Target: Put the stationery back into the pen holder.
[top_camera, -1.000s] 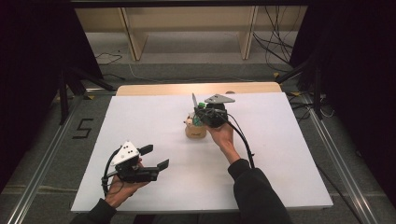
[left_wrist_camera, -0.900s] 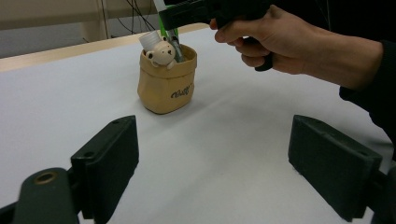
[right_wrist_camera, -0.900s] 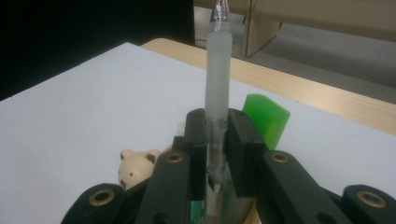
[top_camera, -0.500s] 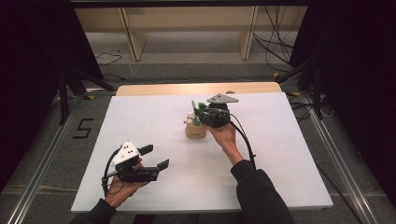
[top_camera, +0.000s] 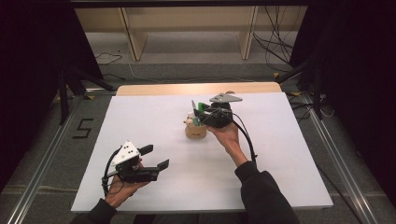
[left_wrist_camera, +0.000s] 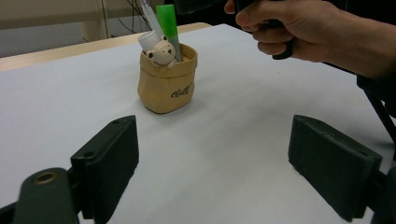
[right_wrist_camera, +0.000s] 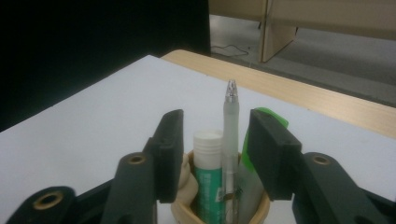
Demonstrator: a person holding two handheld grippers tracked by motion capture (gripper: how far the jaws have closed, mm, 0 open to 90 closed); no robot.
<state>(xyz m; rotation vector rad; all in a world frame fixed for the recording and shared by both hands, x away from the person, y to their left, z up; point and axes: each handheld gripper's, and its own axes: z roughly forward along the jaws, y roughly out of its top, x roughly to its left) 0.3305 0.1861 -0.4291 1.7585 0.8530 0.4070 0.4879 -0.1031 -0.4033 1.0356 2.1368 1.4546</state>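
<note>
Up high, looking down on the whole table (top_camera: 140,116). Low and close from each gripper, both facing the same tan pot (left_wrist_camera: 167,84).

The tan holder (left_wrist_camera: 167,84) on the desk (top_camera: 140,121) bears a short dark word in slanted script low on its front, seen in the left gripper view; the letters are too small and blurred to read with certainty. On the floor (top_camera: 51,140) to the left of the desk, the high view shows a large dark figure "5" (top_camera: 83,128) marked on the grey surface. The green-and-white glue stick (right_wrist_camera: 208,179) standing in the holder carries pale print on its green band in the right gripper view, but it is too blurred to make out.
</note>
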